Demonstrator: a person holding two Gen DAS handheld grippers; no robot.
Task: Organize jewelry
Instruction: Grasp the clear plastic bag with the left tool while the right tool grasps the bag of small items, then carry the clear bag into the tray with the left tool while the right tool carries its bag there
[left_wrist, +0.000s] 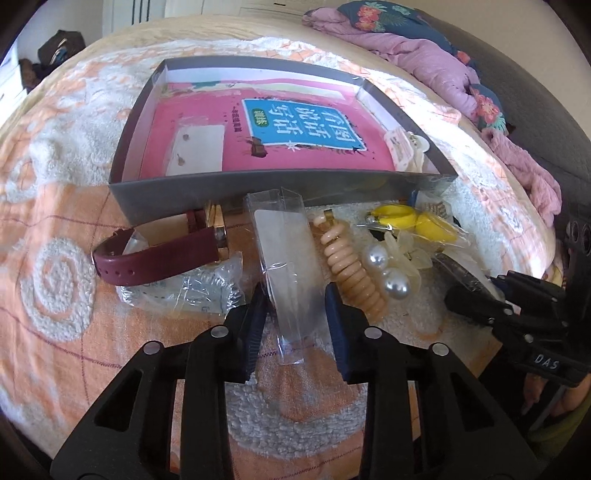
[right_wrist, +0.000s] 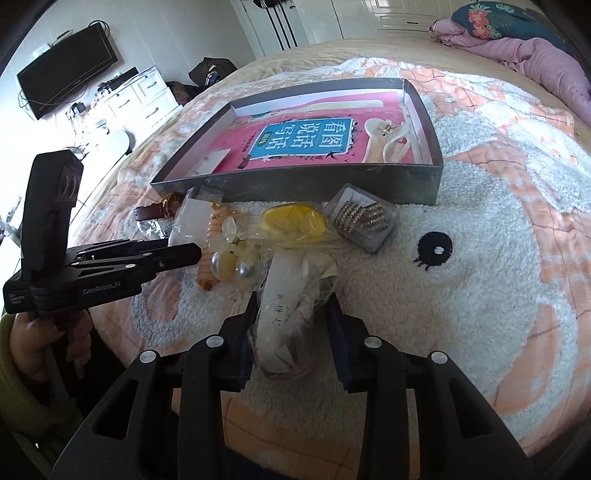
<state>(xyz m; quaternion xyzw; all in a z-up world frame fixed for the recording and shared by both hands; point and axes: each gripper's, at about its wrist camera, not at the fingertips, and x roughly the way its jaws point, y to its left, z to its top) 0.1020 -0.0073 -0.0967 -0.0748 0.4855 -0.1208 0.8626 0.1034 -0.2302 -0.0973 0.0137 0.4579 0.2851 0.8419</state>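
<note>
My left gripper (left_wrist: 295, 299) is shut on a clear plastic packet (left_wrist: 291, 266) with a white card inside, lying on the blanket in front of the grey box (left_wrist: 258, 188). My right gripper (right_wrist: 291, 299) is shut on a clear bag holding a white paper label (right_wrist: 280, 306). Between the two lie a peach spiral hair tie (left_wrist: 351, 266), a pearl clip (left_wrist: 388, 269) and a yellow piece in a bag (right_wrist: 295, 221). A maroon-strapped watch (left_wrist: 159, 262) sits to the left. The box holds a pink book (left_wrist: 295, 129), a card with earrings (left_wrist: 195, 147) and a cream hair clip (right_wrist: 384, 140).
A clear case of small beads (right_wrist: 364, 218) rests by the box's front right corner. All of it lies on a peach and white blanket (right_wrist: 480, 258) on a bed. A pink quilt (left_wrist: 443, 66) is piled at the far right; a television (right_wrist: 66, 70) and white dresser (right_wrist: 136, 96) stand beyond.
</note>
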